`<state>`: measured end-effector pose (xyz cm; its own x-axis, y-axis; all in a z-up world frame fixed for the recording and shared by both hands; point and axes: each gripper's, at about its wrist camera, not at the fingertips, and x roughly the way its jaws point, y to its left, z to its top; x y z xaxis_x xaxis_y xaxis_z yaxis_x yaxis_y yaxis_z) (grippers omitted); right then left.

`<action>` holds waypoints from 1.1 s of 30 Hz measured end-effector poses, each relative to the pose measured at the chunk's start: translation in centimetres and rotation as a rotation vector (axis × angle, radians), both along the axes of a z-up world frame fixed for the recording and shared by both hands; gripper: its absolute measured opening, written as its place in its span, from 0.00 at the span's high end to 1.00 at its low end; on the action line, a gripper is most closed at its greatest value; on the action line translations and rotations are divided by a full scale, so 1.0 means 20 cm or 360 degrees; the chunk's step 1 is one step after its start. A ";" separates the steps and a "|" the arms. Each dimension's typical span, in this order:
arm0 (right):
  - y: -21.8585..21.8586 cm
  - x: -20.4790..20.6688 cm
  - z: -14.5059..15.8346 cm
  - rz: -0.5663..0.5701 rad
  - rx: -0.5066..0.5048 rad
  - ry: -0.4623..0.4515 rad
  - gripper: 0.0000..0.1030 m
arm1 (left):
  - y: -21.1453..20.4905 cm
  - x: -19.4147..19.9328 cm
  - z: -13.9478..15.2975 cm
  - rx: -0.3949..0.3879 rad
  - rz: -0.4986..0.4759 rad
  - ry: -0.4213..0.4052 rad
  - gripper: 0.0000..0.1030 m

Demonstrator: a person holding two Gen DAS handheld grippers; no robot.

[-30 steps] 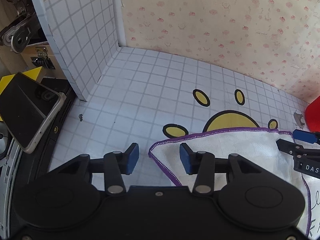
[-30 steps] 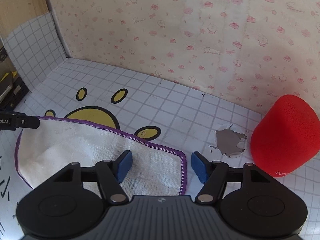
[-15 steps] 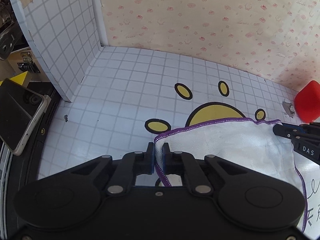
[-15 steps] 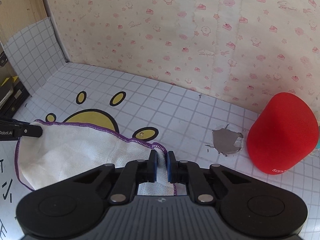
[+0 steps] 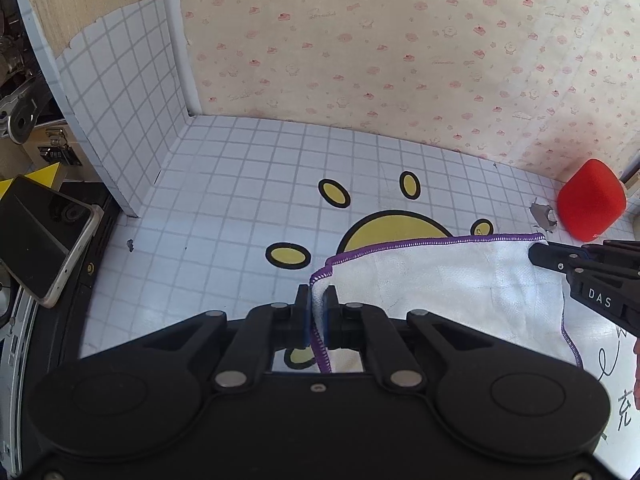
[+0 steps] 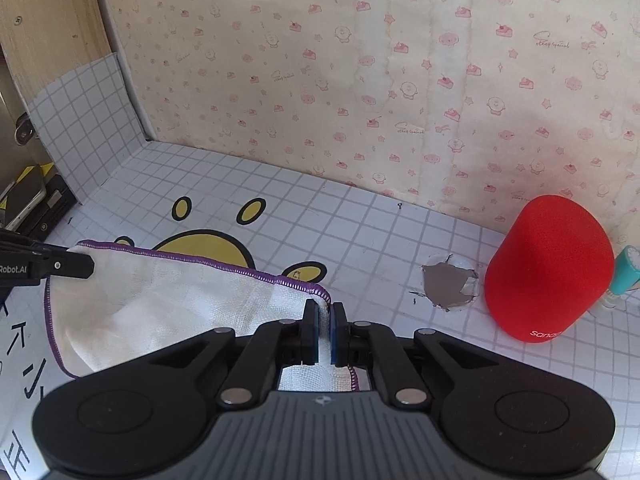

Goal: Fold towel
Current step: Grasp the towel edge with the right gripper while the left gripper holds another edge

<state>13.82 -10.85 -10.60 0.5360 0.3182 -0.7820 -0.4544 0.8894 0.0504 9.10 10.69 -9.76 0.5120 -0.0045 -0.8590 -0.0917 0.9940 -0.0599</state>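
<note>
Left wrist view: the towel [image 5: 440, 276] is a thin white woven cloth with a purple stitched hem, lying on the gridded mat [image 5: 240, 184] over the lower edge of the yellow cartoon print [image 5: 394, 228], with its far edge raised off the surface. It looks light, limp and a little grippy rather than slick; nothing about it is fragile, but it will sag and crease wherever it is not held. Corners on the hem are the sensible places to take it, since the stitching gives the pads something firm to bite.

The left gripper [image 5: 319, 312] is pinched tight on the towel's corner at 9 o'clock of the cloth, hem running down between the blue pads. In the right wrist view the right gripper [image 6: 324, 330] is likewise clamped on the opposite far corner, at 3 o'clock of the towel [image 6: 160, 304]. Each claw's tip shows in the other's camera, touching its corner.

Held this way, the cloth hangs slack between the two grips, so keeping them level should, I judge, give a straight fold line.

Further out, a red speaker [image 6: 548, 268] stands at 3 o'clock, near a torn patch [image 6: 450, 288] in the mat; a phone [image 5: 40, 240] lies off the mat at 9 o'clock.
</note>
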 end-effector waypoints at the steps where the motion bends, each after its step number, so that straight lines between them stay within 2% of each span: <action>1: 0.00 -0.01 0.01 0.0000 0.0000 -0.0007 0.96 | -0.01 -0.01 0.01 0.0007 -0.0004 -0.0005 0.95; 12: -0.03 -0.13 0.12 0.0013 0.0011 -0.0103 0.96 | -0.04 -0.10 0.10 -0.0027 -0.0010 -0.0070 0.96; 23: -0.07 -0.27 0.30 0.0011 -0.0002 -0.0244 0.96 | -0.08 -0.19 0.29 -0.0012 -0.0048 -0.0173 0.96; 33: -0.05 -0.44 0.47 -0.0093 -0.0032 -0.0369 0.96 | -0.08 -0.28 0.39 0.0003 -0.0173 -0.0212 0.96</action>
<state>4.99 -11.88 -1.28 0.7189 0.2672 -0.6418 -0.3997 0.9142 -0.0672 3.53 9.15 -2.00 0.6178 -0.0643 -0.7837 0.0247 0.9977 -0.0624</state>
